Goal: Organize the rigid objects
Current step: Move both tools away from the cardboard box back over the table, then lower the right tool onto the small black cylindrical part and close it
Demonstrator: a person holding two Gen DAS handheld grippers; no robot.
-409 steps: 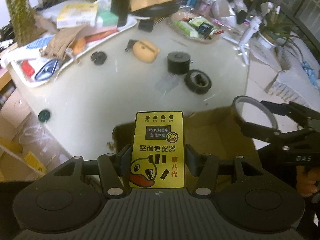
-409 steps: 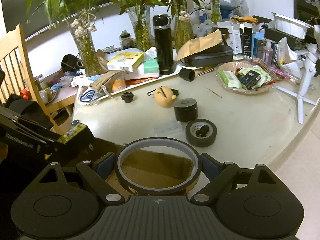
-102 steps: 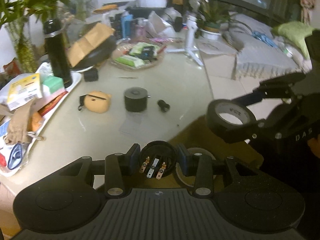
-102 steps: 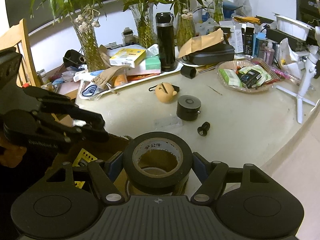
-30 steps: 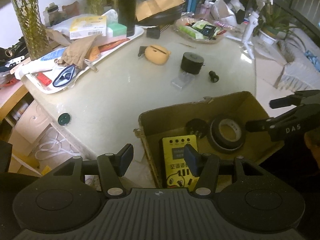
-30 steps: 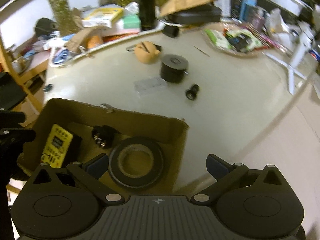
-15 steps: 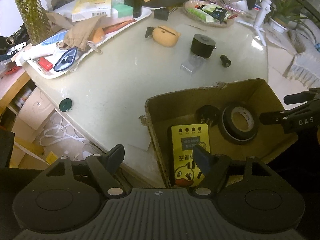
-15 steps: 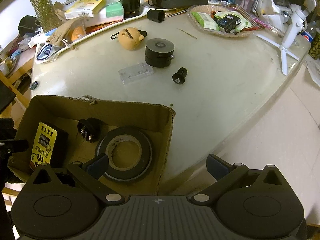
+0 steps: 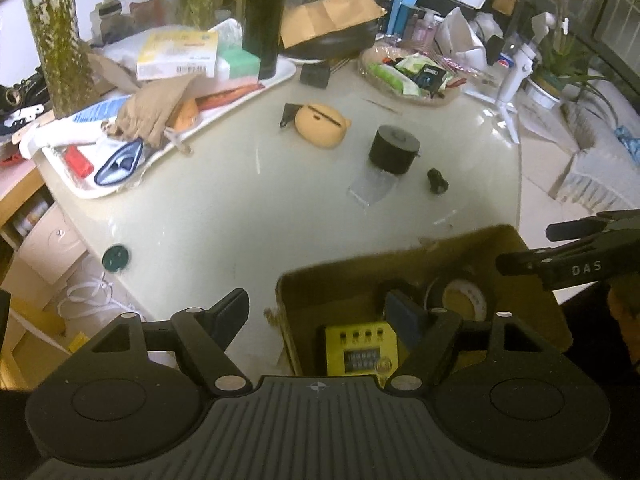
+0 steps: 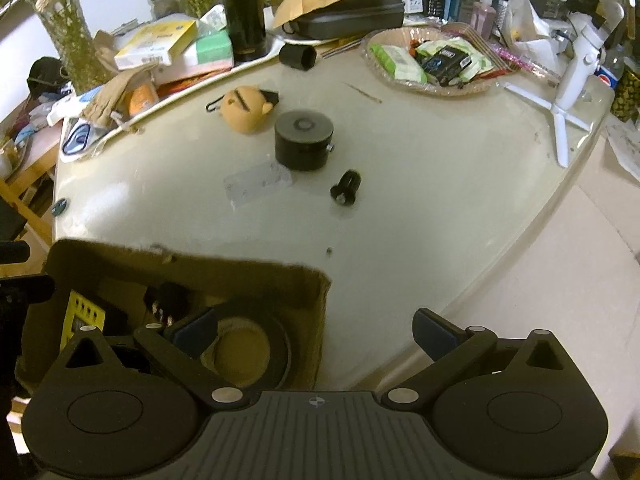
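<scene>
A cardboard box [image 9: 344,276] [image 10: 248,268] sits below the table's near edge. It holds a yellow adapter [image 9: 360,350] [image 10: 82,316], a black plug [image 10: 168,298] and a black tape roll [image 9: 460,296] [image 10: 248,344]. On the table lie a black cylinder [image 9: 394,150] [image 10: 304,140], a small black knob [image 9: 437,180] [image 10: 346,190], a clear plastic piece [image 9: 374,190] [image 10: 258,184] and a tan pouch [image 9: 320,126] [image 10: 244,108]. My left gripper [image 9: 320,312] is open and empty over the box's left rim. My right gripper [image 10: 316,332] is open and empty over the box's right rim.
A white tray [image 9: 100,188] piled with clutter runs along the table's left. A black flask [image 9: 264,20] [image 10: 242,8], a snack dish [image 9: 412,76] [image 10: 432,64], a white tripod stand [image 9: 516,72] [image 10: 572,80] and plant vases stand at the back. A green disc [image 9: 116,258] lies at the left edge.
Both grippers, open and empty, have moved lower and nearer the box, so less of its inside shows. Earlier they dropped the adapter, plug and tape rolls into the box.
</scene>
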